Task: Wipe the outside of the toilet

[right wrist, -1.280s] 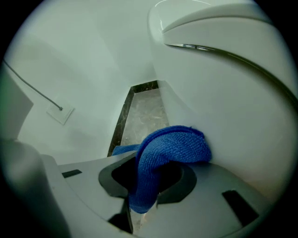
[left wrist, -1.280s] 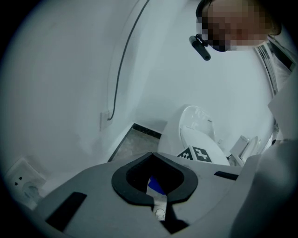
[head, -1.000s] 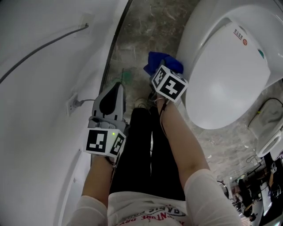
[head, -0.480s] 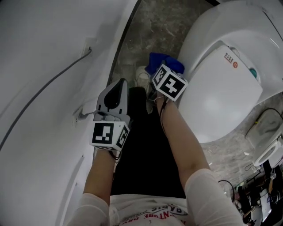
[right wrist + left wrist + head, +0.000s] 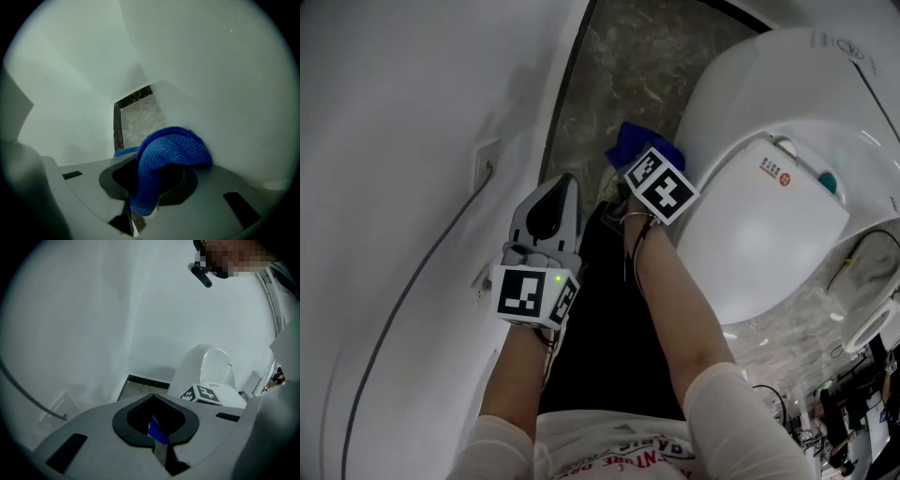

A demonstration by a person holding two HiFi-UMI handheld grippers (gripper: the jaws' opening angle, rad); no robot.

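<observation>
The white toilet (image 5: pixel 769 141) fills the right of the head view, its lid down. My right gripper (image 5: pixel 639 159) is shut on a blue cloth (image 5: pixel 642 142) and holds it against the toilet's left outer side. In the right gripper view the blue cloth (image 5: pixel 161 157) bulges out of the closed jaws and touches the white toilet wall (image 5: pixel 225 93). My left gripper (image 5: pixel 551 202) hangs to the left, near the wall, shut with nothing in it. In the left gripper view the toilet (image 5: pixel 206 366) and the blue cloth (image 5: pixel 157 431) show beyond its closed jaws.
A white wall (image 5: pixel 412 141) runs close along the left, with a socket (image 5: pixel 486 161) and a grey cable (image 5: pixel 403 309) on it. A narrow strip of grey stone floor (image 5: pixel 619 75) lies between wall and toilet. The person's dark-clothed legs (image 5: pixel 609 347) stand below the grippers.
The head view has swung, so the toilet shows more from the side. My right gripper and cloth stay on the toilet's left flank, shifted slightly up. The left gripper stays shut.
</observation>
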